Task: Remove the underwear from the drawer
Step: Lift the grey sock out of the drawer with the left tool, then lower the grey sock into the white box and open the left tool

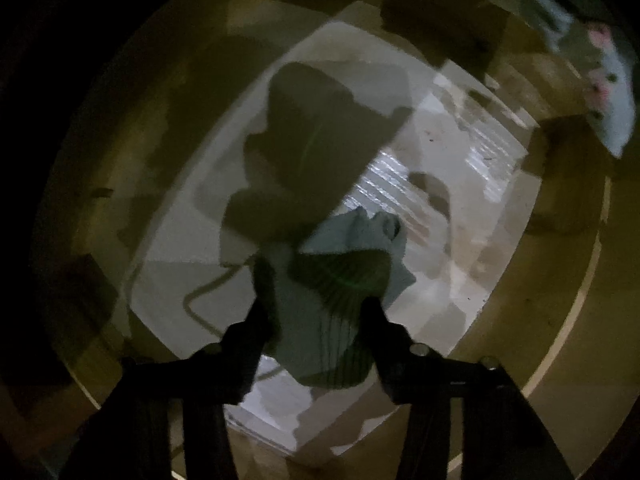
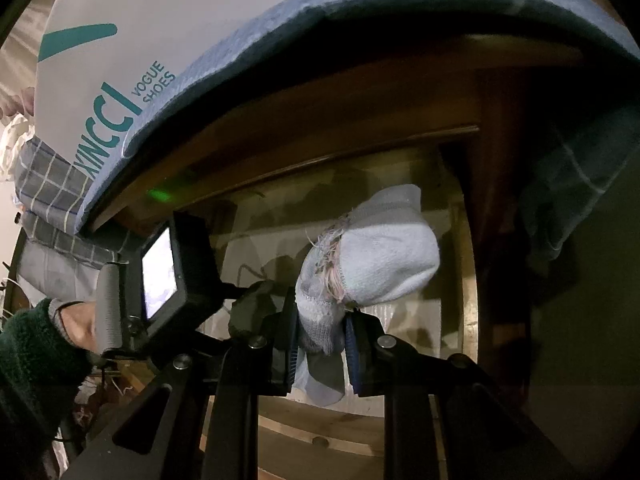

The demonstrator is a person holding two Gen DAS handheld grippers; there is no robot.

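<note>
In the left wrist view my left gripper [image 1: 316, 312] is shut on a pale blue-grey piece of underwear [image 1: 340, 280] with a ribbed band, holding it above the open wooden drawer [image 1: 560, 320], whose bottom is lined with white paper. In the right wrist view my right gripper [image 2: 322, 340] is shut on a light grey-blue bundled piece of underwear [image 2: 380, 256] with a frayed seam, held in front of the drawer opening [image 2: 280, 216]. The left gripper's body and screen [image 2: 168, 272] show at the left of this view.
A white shoe box [image 2: 132, 60] printed with teal letters lies on a blue mat [image 2: 360, 12] on top of the furniture. Checked grey cloth [image 2: 44, 184] hangs at left. Another pale cloth with pink spots [image 1: 608, 80] lies at the upper right of the left wrist view.
</note>
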